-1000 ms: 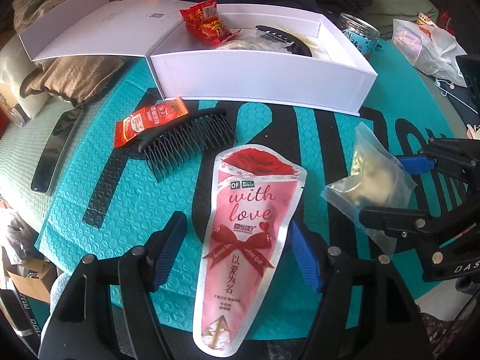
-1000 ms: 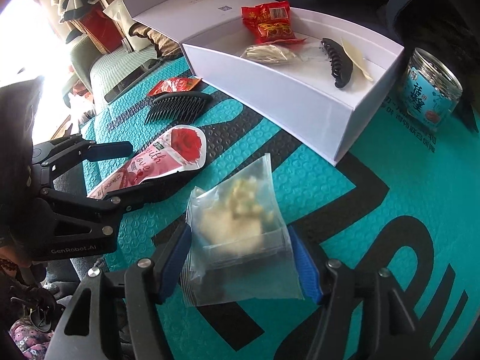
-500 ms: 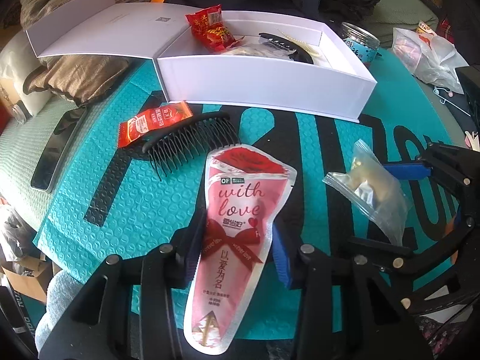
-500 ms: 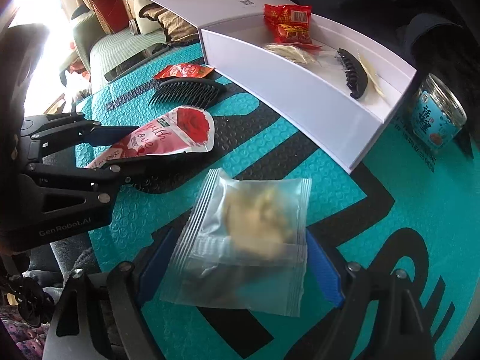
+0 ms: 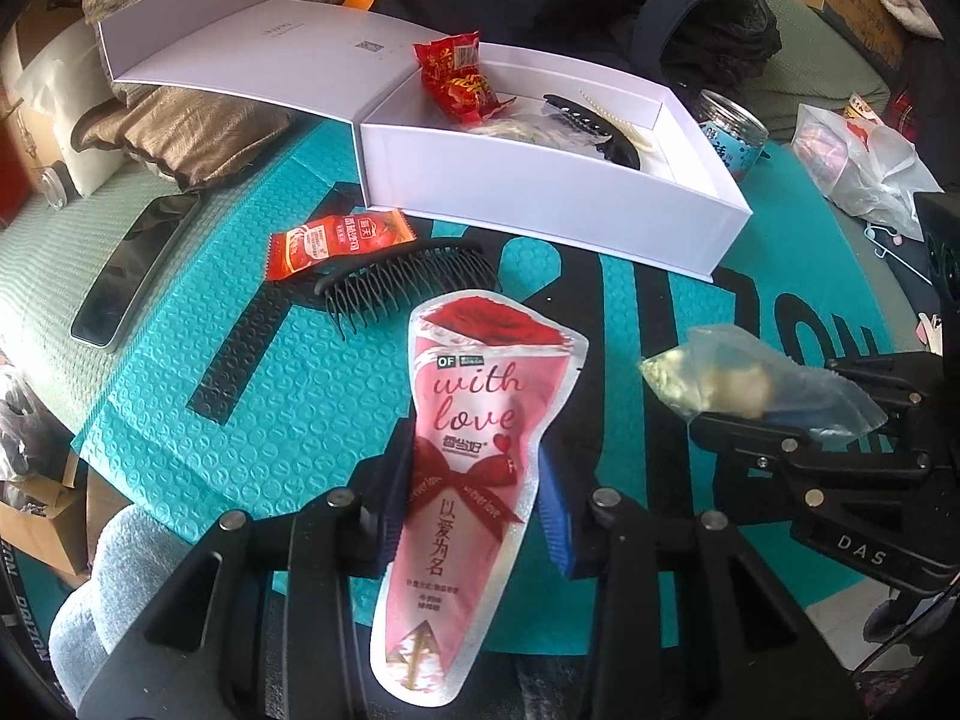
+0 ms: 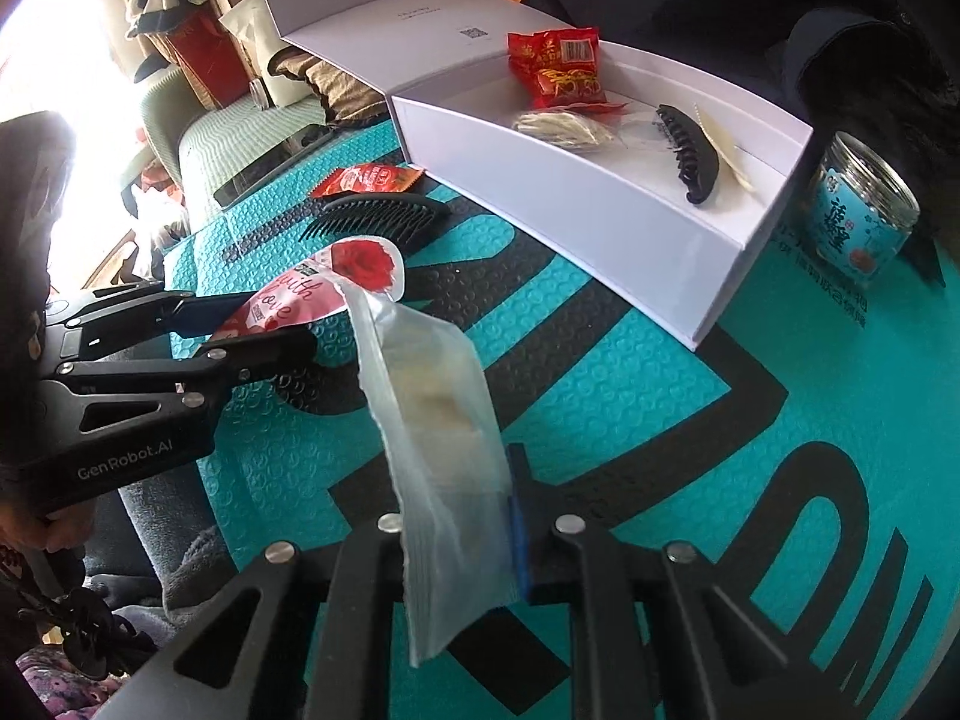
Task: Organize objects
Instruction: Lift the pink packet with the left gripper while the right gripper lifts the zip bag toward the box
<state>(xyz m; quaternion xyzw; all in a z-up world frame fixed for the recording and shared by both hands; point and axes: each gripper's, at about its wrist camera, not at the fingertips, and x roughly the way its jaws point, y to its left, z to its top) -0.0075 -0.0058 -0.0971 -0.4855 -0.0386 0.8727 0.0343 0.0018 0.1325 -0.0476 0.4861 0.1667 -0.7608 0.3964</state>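
Note:
A pink "with love" pouch lies on the teal mat, its narrow waist between the blue pads of my left gripper. The jaws are closing and the pads touch both of its edges. My right gripper is shut on a clear bag of pale pieces, squeezed narrow and standing up from the jaws. The left wrist view shows the same bag at the right. Behind stands an open white box holding a red snack pack and a black hair claw.
A black comb and an orange-red sachet lie between the pouch and the box. A phone rests at the mat's left edge. A glass jar stands right of the box, a plastic bag beyond it.
The left jaws closed in from wide apart onto the pink pouch. The right jaws widened, then shut on the clear bag, which went from lying flat to pinched and upright.

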